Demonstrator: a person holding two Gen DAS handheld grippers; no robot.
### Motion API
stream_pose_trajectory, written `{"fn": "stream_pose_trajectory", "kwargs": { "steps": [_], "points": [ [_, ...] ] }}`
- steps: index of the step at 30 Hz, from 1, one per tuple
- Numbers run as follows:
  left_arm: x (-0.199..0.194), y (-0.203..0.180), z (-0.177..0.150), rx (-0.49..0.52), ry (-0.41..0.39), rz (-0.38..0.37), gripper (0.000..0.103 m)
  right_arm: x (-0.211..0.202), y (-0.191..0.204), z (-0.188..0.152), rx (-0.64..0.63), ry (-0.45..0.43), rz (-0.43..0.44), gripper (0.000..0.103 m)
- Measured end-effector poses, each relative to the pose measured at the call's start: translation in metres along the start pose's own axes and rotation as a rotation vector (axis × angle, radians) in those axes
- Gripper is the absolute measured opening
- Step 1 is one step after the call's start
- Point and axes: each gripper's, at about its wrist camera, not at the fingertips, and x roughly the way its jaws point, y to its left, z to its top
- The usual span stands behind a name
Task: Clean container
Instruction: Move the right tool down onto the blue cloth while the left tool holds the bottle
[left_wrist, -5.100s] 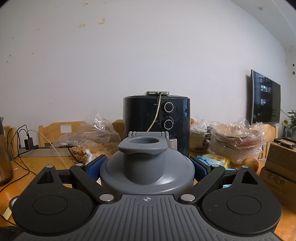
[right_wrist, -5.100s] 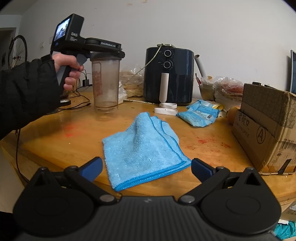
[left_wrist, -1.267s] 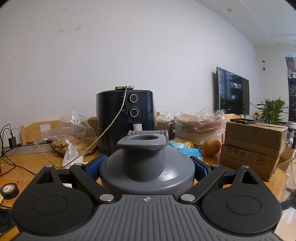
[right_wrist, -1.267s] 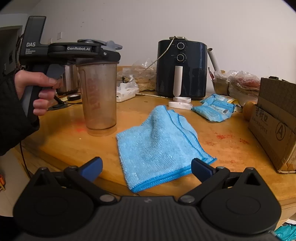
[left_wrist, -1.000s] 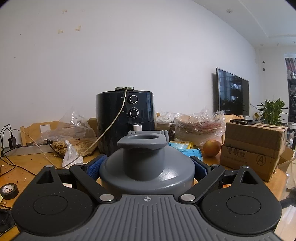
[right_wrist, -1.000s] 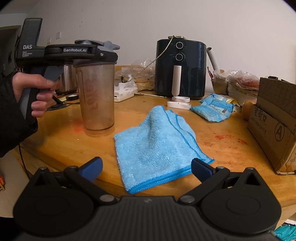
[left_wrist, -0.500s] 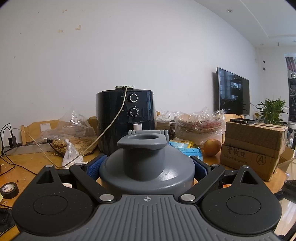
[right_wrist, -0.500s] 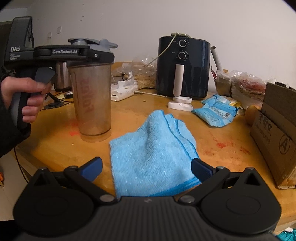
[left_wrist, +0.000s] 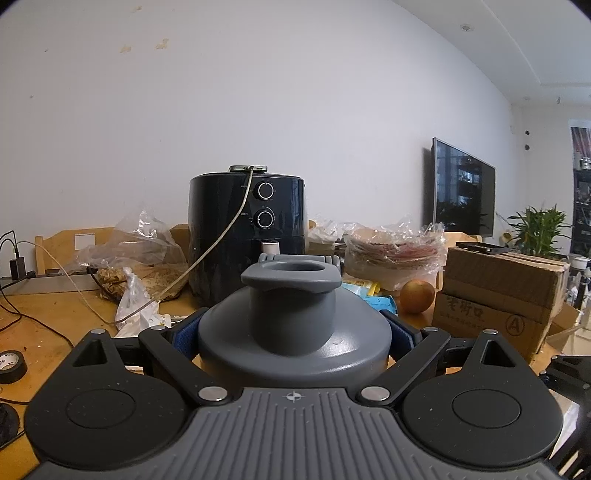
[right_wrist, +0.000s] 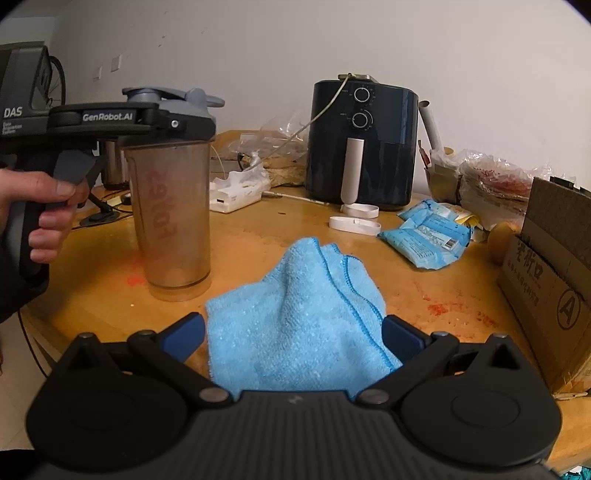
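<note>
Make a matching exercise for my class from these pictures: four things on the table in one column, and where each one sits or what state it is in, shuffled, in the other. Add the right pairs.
Things
1. shaker bottle
2. blue cloth
3. air fryer
4. cardboard box

Places or states
A. at the back by the wall, a cable hanging from its top
B. crumpled between the open fingers of the right gripper
C. at the table's right edge, marked with a circled A
D. upright, its grey lid clamped by the left gripper

Pairs: 1-D, 2-B, 3-A, 4-C
</note>
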Motion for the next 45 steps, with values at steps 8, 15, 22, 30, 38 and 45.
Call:
{"fn": "stream_pose_trajectory", "kwargs": {
  "steps": [8,15,22,30,38,45],
  "points": [
    [0.0,-0.004,-0.001,0.037,-0.029,0.018,0.095,-0.001,0.0,-0.002,-0.001,0.003,-0.001,0.103],
    [-0.002,-0.003,0.003,0.01,-0.043,0.006,0.095,-0.003,0.0,-0.001,0.001,-0.001,0.001,0.103],
    [0.001,-0.001,0.003,-0.002,-0.027,0.004,0.095,-0.003,0.0,-0.002,0.003,-0.003,0.004,0.103],
    [0.004,0.0,0.001,-0.008,-0.012,0.004,0.095,-0.002,-0.001,-0.003,0.005,-0.002,0.005,0.103],
    [0.003,0.0,0.0,-0.009,-0.015,0.003,0.095,-0.001,-0.003,-0.002,0.003,0.001,0.007,0.103],
    [0.003,0.0,0.0,-0.011,-0.014,0.003,0.095,0.008,-0.003,0.009,-0.016,0.039,0.004,0.103]
  ]
}}
